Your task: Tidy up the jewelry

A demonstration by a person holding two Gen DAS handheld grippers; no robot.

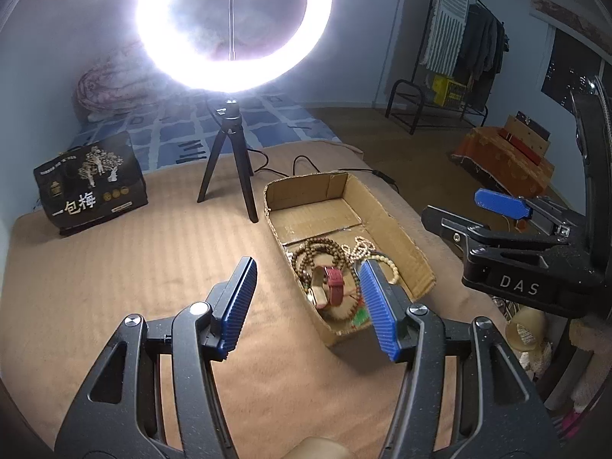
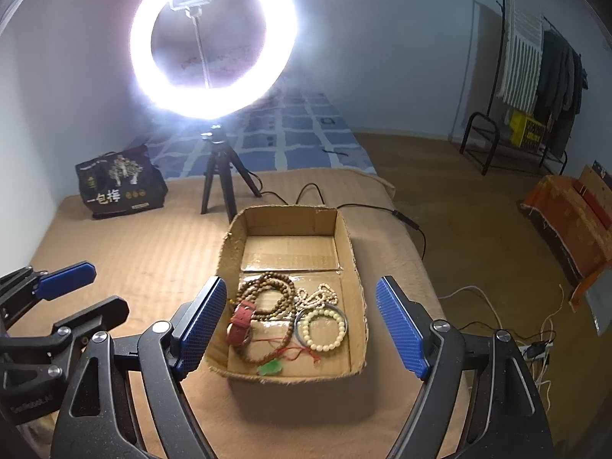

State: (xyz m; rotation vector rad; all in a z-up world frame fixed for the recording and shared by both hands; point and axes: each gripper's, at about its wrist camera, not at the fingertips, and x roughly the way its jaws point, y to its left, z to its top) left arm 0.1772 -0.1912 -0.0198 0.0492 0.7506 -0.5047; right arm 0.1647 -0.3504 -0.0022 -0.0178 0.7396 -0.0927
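right, my left gripper [image 1: 306, 306] hangs above the tan ribbed blanket [image 1: 114, 267] with its blue ribbed pads spread wide and nothing between them; its right pad overlaps the near end of the shallow open cardboard box [image 1: 382, 206] in the left wrist view. my right gripper [image 2: 302, 325] is just as wide open and empty, its two pads framing the box [image 2: 290, 222] from either side, above the near half.

all the jewelry lies in the box's near half: a long strand of brown wooden beads [image 2: 267, 290] coiled at the left, a red leather strap watch [image 2: 241, 323] beside it against the left wall, a cream bead bracelet [image 2: 322, 329] lying inside a dark bangle [image 2: 344, 317], a small pale bead chain [image 2: 319, 294] behind them, and a green pendant on red cord [image 2: 272, 368] by the near wall. the far half shows bare cardboard.

behind the box a lit ring light on a black tripod [image 2: 220, 176] stands on the blanket, a black printed bag [image 2: 118, 183] to its left.
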